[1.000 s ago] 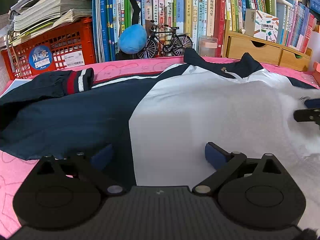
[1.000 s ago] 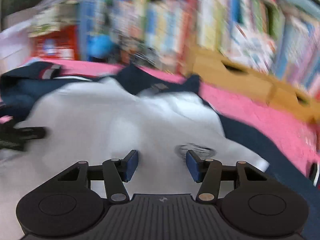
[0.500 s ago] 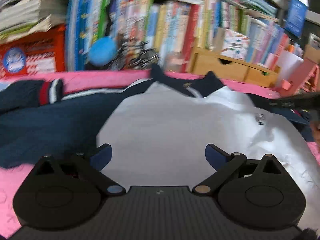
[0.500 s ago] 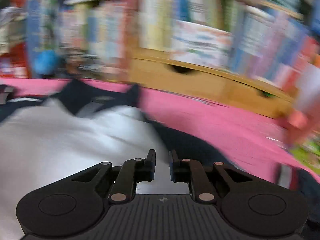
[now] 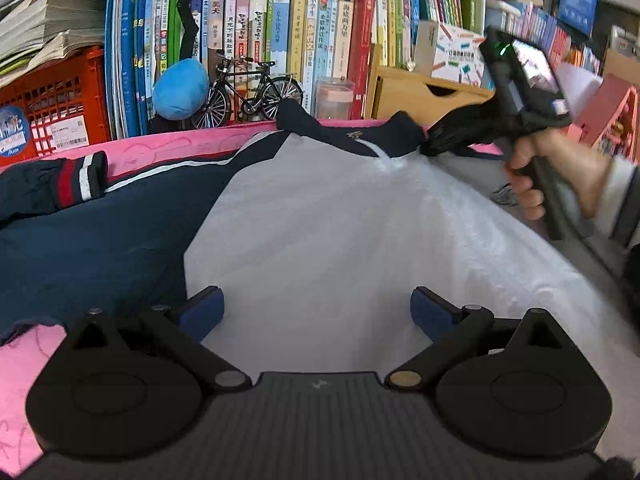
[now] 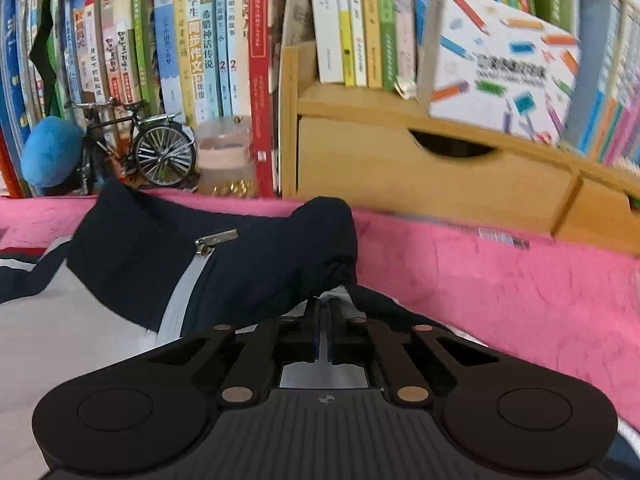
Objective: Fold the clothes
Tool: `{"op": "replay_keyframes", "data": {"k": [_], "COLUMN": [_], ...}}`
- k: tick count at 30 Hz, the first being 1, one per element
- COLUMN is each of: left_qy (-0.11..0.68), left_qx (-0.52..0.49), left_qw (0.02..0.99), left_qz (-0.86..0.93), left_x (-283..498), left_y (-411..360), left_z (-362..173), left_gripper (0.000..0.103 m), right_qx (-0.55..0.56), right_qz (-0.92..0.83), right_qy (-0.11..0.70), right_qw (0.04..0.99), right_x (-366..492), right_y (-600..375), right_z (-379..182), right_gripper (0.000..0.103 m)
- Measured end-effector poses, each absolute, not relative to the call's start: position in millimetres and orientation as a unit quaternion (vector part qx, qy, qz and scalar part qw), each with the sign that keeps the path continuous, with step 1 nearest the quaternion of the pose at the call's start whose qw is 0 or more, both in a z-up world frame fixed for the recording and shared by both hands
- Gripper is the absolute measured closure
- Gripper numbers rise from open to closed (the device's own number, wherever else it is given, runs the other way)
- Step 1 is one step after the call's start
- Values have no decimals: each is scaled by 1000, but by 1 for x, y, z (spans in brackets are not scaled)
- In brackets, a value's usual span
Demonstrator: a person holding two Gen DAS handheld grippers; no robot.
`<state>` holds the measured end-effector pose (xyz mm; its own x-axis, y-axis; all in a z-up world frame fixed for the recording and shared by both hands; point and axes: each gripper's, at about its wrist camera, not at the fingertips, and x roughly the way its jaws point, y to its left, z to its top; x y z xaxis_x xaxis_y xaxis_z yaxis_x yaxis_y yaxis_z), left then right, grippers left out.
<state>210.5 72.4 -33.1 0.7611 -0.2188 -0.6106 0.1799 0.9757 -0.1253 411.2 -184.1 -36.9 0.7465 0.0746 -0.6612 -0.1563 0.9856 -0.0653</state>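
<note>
A white and navy zip jacket [image 5: 320,220] lies spread flat on a pink cloth [image 5: 24,360], collar toward the bookshelf. Its left sleeve is folded in, with the red and white striped cuff [image 5: 82,176] at the far left. My left gripper [image 5: 316,304] hovers open over the white front near the hem, nothing between its fingers. My right gripper [image 5: 430,148], held by a hand [image 5: 560,168], sits at the right end of the navy collar [image 6: 160,260]. In the right wrist view that gripper [image 6: 324,306] is shut, with jacket fabric bunched at its tips.
Books line the back wall. Along it stand a red crate [image 5: 52,112], a blue plush ball [image 5: 180,92], a model bicycle [image 5: 248,92], a clear jar [image 5: 334,98] and a wooden drawer box [image 6: 420,172]. Bare pink cloth [image 6: 500,280] stretches right of the collar.
My right gripper has travelled right, from over the white front to the collar's right end, and its jaws have closed. The left gripper stays open and has tilted slightly.
</note>
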Motion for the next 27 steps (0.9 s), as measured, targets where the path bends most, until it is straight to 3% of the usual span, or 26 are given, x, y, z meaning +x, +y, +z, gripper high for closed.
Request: {"op": "replay_keyframes", "data": {"k": [6,9,11,14,22,27], "left_qy": [331,333,334,334,343,350], "left_qx": [-40,-43,-44,-46,-19,26], "left_qw": [937,937,936,936,937,936], "left_qz": [-102,-100,-99,-99,-62,-11], "left_x": [211,211,212,214,214,179], "left_y": [72,71,70,69,62,51], "left_z": [-33,-33,-33,-33,-33,-26], "left_gripper": [1,0,0,0,0,0], "right_qx": [-49,-26,-30,-52,-40,-12], "right_qz": [68,79,104,156,167,143], "right_qy": [331,358,362,354,388,351], "right_qw": [940,930,926,921,906,925], "right_x": [404,386,356,293,146,59], "right_y": [-191,-199,-202,-208,-256,-300], "right_z": [-38,-29,-19,-5,-8,-13], "right_gripper": [99,87,74,65,60,57]}}
